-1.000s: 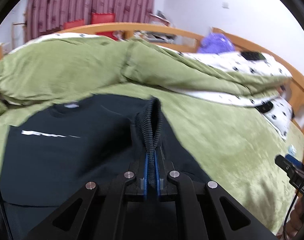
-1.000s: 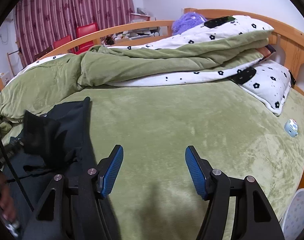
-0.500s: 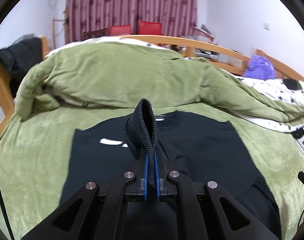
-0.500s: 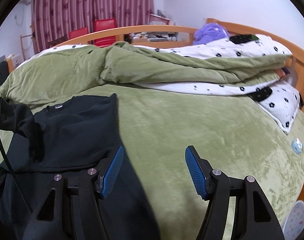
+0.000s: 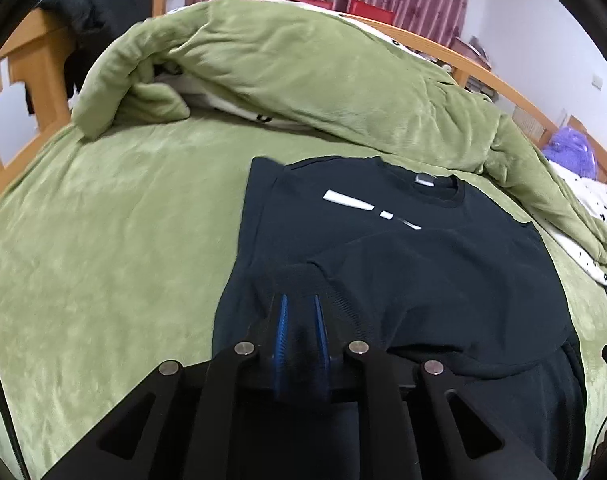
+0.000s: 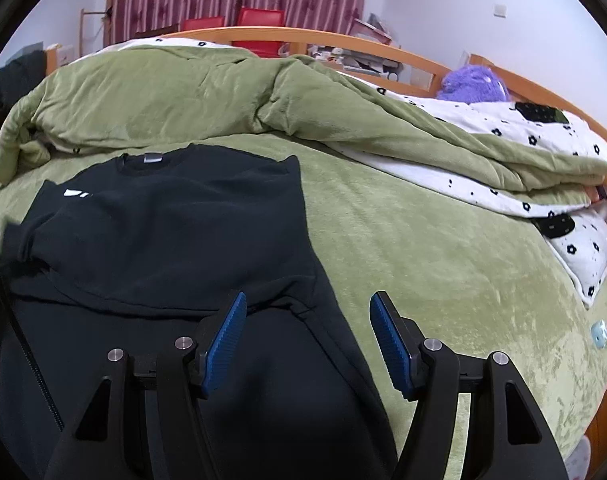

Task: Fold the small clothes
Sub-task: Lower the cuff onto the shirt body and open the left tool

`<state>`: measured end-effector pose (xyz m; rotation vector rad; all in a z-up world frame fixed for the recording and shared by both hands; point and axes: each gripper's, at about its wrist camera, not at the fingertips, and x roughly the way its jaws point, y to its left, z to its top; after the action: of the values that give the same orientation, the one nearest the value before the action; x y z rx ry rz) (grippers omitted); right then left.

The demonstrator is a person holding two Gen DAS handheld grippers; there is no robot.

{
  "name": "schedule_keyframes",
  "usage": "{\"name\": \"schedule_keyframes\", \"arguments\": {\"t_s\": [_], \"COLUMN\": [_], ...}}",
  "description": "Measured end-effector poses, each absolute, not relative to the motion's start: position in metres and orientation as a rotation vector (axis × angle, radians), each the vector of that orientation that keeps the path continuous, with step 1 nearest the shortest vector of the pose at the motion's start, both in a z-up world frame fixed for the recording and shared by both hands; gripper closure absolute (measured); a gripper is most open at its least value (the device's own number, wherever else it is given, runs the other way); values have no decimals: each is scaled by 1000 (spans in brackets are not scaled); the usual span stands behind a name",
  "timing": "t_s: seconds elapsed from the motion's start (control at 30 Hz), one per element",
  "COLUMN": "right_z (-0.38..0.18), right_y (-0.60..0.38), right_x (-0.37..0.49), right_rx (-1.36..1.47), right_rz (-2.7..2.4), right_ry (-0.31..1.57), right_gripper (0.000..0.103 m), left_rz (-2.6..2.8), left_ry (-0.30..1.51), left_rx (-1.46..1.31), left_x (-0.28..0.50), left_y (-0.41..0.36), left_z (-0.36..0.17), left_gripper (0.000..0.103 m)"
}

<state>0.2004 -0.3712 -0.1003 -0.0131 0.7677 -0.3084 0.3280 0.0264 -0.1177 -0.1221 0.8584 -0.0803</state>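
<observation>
I've laid the ribbed cuff (image 5: 323, 296) across the black sweatshirt (image 5: 423, 264) at six o'clock to fold the sleeve in, my left gripper (image 5: 301, 320) parted around it, my right gripper (image 6: 307, 340) released and empty.

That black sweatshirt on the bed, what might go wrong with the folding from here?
The left gripper has its fingers slightly apart around the ribbed cuff; pulling away could drag the sleeve off the black sweatshirt. The soft green blanket may let the fold bunch. The right gripper is open, steadying nothing.
</observation>
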Motion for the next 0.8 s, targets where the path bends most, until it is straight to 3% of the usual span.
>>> {"name": "schedule_keyframes", "arguments": {"t_s": [0.1, 0.17, 0.23, 0.3, 0.57, 0.67, 0.8], "right_z": [-103, -106, -108, -110, -117, -118, -116], "right_y": [-368, -368, -368, -368, -374, -377, -377], "right_x": [203, 205, 206, 206, 209, 210, 208], "right_rx": [-14, -8, -4, -3, 0, 8, 7], "right_rz": [-296, -288, -288, -288, -300, -307, -312], "right_ry": [770, 778, 782, 783, 791, 795, 788], "right_gripper": [40, 40, 40, 40, 40, 40, 40], "left_rz": [-83, -98, -113, -138, -97, -76, -63], "left_ry": [862, 834, 824, 813, 905, 934, 949], "left_rx": [-132, -157, -169, -156, -85, -85, -85], "left_x": [325, 322, 321, 320, 331, 332, 331], "left_y": [32, 31, 26, 16, -10, -7, -7], "left_z": [-117, -112, -111, -113, -148, -159, -168], "left_gripper": [87, 80, 64, 59, 55, 44, 46]}}
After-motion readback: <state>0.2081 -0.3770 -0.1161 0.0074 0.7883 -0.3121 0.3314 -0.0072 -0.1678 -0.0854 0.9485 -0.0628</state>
